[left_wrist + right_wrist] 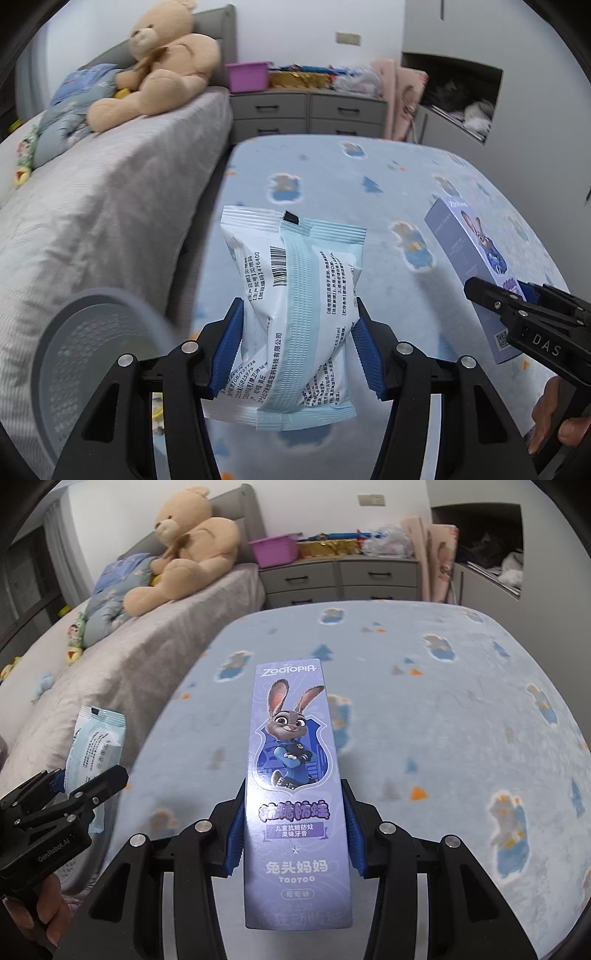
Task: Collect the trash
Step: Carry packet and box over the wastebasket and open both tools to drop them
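A white and pale blue sealed packet [295, 277] with printed text and a barcode hangs over the blue blanket, and my left gripper [298, 306] is shut on its sides. The same packet [96, 738] and left gripper [88, 775] show at the left edge of the right wrist view. My right gripper [293, 790] is shut on a long purple toothpaste box [295, 738] with a cartoon rabbit, held lengthwise above the blanket. In the left wrist view that box [461, 236] and the right gripper [506, 291] sit at the right, with a hand below.
A round grey bin [96, 365] stands at lower left, between the grey bed [110, 203] and the blue patterned blanket [369, 177]. A teddy bear [166, 62] sits on the grey bed. A grey dresser [306, 110] with clutter stands behind.
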Available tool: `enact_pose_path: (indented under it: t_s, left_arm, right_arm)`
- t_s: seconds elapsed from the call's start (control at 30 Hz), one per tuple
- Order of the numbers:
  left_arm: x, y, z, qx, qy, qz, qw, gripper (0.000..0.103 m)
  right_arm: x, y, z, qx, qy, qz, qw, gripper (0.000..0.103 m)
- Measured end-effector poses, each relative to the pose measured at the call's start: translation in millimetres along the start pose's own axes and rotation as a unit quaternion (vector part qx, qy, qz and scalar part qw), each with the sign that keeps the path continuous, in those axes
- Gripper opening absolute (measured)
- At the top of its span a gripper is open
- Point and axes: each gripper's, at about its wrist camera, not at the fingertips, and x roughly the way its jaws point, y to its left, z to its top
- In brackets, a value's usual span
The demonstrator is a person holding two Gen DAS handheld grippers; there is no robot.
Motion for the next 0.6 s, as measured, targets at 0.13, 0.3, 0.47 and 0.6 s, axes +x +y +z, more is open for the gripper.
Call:
enact_pose_path:
  t_s: [0.13, 0.3, 0.47, 0.6]
  left_arm:
    - [-29.5, 44.5, -12.2, -0.035, -0.015, 0.040, 0.9985, 0.055]
    - [-49.4, 105.6, -32.1, -0.076, -0.018, 0.114, 0.9904, 0.055]
    - [-59.5, 157.9, -50.2, -0.113, -0.015, 0.168, 0.9792, 0.055]
    - [-52.5, 185.5, -63.5, -0.137, -0.002, 0.186, 0.9730, 0.055]
  right_arm:
    - [-2.1, 47.1, 1.0, -0.029, -0.002, 0.036, 0.999, 0.044]
    - [2.6, 114.9, 0.8, -0.073, -0.001, 0.080, 0.994, 0.044]
    - [14.9, 172.0, -2.7, -0.108, 0.010, 0.118, 0.987, 0.044]
    - [28.0, 209.5, -9.1, -0.136, 0.025, 0.144, 0.980, 0.044]
